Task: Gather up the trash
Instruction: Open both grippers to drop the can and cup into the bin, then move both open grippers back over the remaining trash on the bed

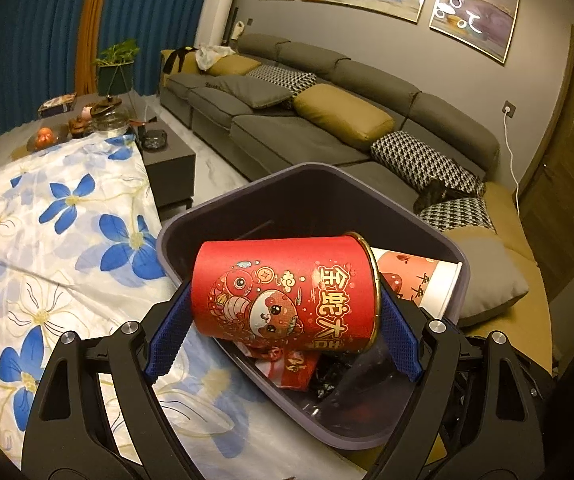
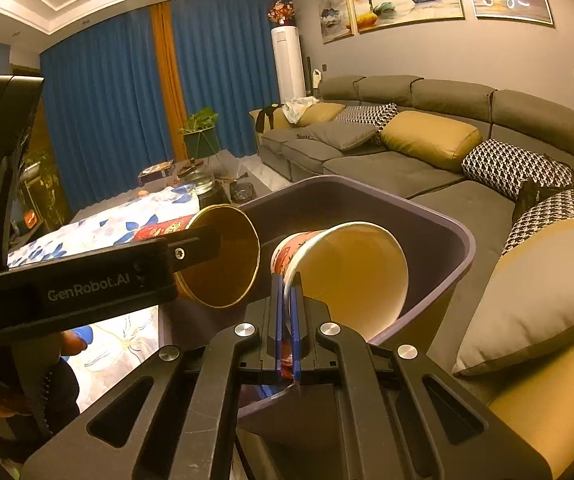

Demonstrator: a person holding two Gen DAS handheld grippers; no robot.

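Floral cloth (image 1: pixel 67 240) covers the table under me, dim living room around. My left gripper (image 1: pixel 283 320) clamps the red cup (image 1: pixel 287 292) sideways over the purple bin (image 1: pixel 247 200); my right gripper (image 2: pixel 286 320) pinches the paper cup (image 2: pixel 347 264) by its rim. Bin already holds wrappers; both cups remain to drop. Beyond, the grey sofa (image 1: pixel 307 136).
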